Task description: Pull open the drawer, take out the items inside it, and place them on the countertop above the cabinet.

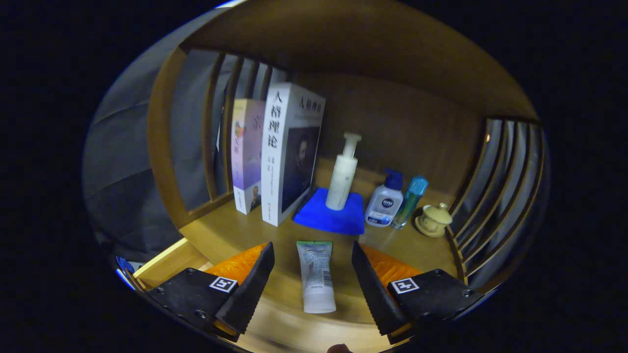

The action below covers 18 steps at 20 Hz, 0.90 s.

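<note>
With the tube [315, 274] lying flat on the countertop [235, 235] between the spread fingers, the gripper [312, 279] grips nothing; this looks like the placing step just finished. Next comes a retreat and a return to the drawer [167, 264], whose corner seems to show beside the left finger. Beyond stand books [279, 152], a pump bottle [343, 174] on a blue cloth [331, 215], two small bottles [395, 201] and a lidded cup [432, 220], crowding the space for further items.

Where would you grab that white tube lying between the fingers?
Probably across its middle, coming from above with one finger on each long side. The tube lies flat on the countertop, lengthwise between the open fingers, and its body is narrower than their gap.
</note>
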Tool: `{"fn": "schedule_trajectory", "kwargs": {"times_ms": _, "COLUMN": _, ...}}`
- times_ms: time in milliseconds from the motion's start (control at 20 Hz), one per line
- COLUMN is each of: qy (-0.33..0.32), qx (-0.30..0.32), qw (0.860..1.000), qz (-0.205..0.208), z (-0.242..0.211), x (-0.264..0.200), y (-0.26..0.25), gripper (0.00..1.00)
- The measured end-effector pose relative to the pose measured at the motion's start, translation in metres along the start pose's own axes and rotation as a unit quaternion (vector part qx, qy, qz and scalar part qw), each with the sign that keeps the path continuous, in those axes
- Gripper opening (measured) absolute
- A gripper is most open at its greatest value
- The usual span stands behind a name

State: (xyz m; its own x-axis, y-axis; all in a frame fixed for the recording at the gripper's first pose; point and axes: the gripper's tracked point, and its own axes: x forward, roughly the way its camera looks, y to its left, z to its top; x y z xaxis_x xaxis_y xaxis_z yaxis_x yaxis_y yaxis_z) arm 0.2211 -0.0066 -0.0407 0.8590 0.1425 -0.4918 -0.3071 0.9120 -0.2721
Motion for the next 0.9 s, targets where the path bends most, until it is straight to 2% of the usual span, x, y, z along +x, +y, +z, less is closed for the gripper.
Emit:
{"fn": "schedule_trajectory", "kwargs": {"times_ms": 200, "qy": -0.047, "qx": 0.01, "qw": 0.999, "qz": 0.01, "z": -0.002, "x": -0.048, "y": 0.023, "gripper": 0.98}}
{"fn": "schedule_trajectory", "kwargs": {"times_ms": 450, "qy": -0.1, "qx": 0.0, "qw": 0.995, "qz": -0.002, "z": -0.018, "x": -0.107, "y": 0.044, "gripper": 0.97}}
{"fn": "schedule_trajectory", "kwargs": {"times_ms": 650, "qy": -0.133, "qx": -0.003, "qw": 0.991, "qz": -0.029, "z": -0.039, "x": -0.143, "y": 0.058, "gripper": 0.97}}
{"fn": "schedule_trajectory", "kwargs": {"times_ms": 900, "qy": -0.164, "qx": 0.043, "qw": 0.985, "qz": -0.039, "z": -0.071, "x": -0.181, "y": 0.081, "gripper": 0.97}}
